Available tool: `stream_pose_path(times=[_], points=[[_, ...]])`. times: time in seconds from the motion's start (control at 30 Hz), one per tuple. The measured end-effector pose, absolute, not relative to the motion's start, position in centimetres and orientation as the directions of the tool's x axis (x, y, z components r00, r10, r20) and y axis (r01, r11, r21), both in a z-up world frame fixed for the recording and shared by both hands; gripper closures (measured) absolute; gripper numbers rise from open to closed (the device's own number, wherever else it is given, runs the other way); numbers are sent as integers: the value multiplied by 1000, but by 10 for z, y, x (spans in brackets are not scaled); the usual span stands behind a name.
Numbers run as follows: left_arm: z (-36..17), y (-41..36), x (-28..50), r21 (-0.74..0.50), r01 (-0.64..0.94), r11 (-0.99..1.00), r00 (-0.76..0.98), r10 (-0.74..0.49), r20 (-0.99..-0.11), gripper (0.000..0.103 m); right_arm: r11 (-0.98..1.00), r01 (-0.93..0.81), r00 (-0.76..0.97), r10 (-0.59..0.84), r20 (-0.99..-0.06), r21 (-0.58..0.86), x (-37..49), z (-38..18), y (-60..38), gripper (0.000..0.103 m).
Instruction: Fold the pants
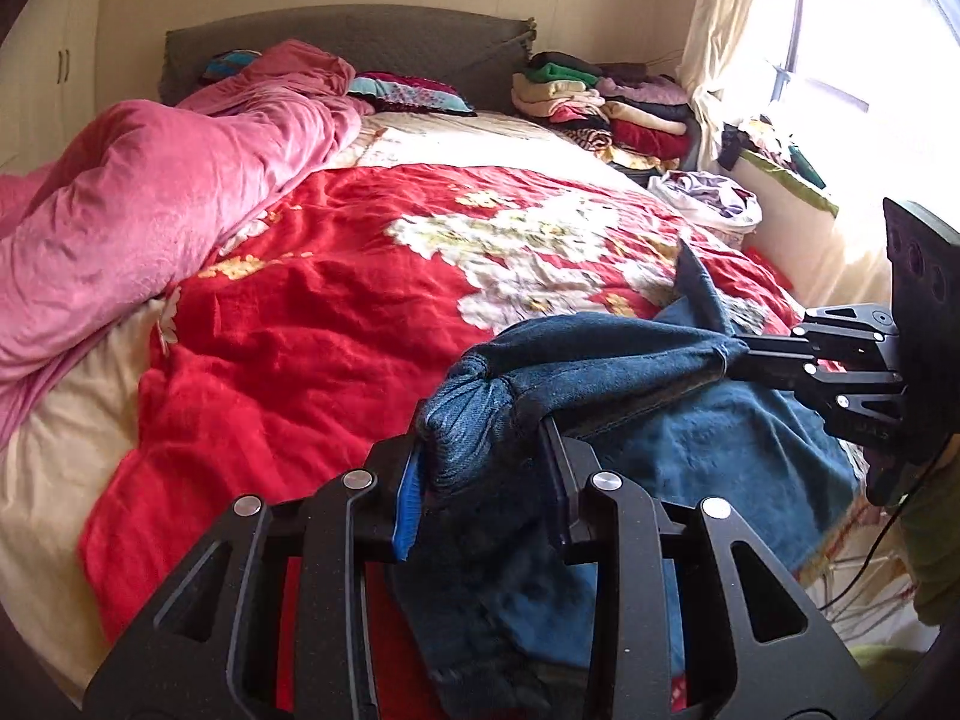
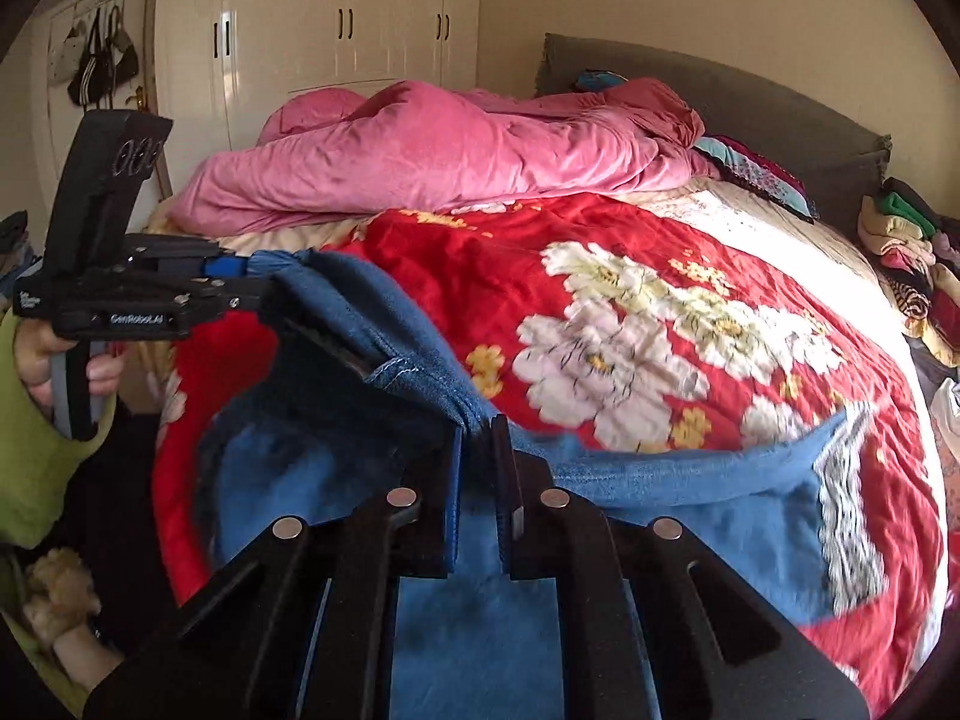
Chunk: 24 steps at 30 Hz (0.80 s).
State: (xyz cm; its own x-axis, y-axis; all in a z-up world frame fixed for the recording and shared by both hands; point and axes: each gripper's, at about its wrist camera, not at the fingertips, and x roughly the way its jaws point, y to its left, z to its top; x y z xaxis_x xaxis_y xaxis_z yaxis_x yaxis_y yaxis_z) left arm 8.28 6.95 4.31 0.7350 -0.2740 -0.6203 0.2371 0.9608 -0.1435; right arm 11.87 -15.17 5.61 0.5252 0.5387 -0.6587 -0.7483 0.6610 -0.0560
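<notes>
over the red blanket (image 1: 312, 324), both left gripper (image 1: 486, 468) and right gripper (image 2: 480, 450) clamp the pants (image 1: 600, 360) edge stretched between them.

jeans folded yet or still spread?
Neither: the jeans hang bunched between the left gripper and right gripper, both shut on the denim.

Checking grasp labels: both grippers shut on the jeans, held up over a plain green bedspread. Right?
Not quite. The bedspread is red with a floral print, not plain green; both wrist views show it. The rest holds: the left gripper and right gripper each have jaws closed on the jeans, lifted over the bed.
</notes>
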Motion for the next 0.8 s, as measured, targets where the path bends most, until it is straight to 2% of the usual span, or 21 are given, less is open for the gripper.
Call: stream_pose_path(times=[0.17,0.5,0.73,0.8], points=[[34,55,48,-124,256,959,721,-275,-636,78,661,-749,505,525,-685,-46,82,46,-160,94],[1,70,13,-169,201,965,648,-260,-716,74,573,-819,393,533,-749,-22,22,10,-152,94],[-11,85,4,-183,138,973,616,-229,-754,59,545,-838,318,530,-786,29,12,-16,-137,94],[-9,90,0,-190,117,975,614,-221,-758,58,532,-845,293,549,-783,58,10,-19,-134,94]])
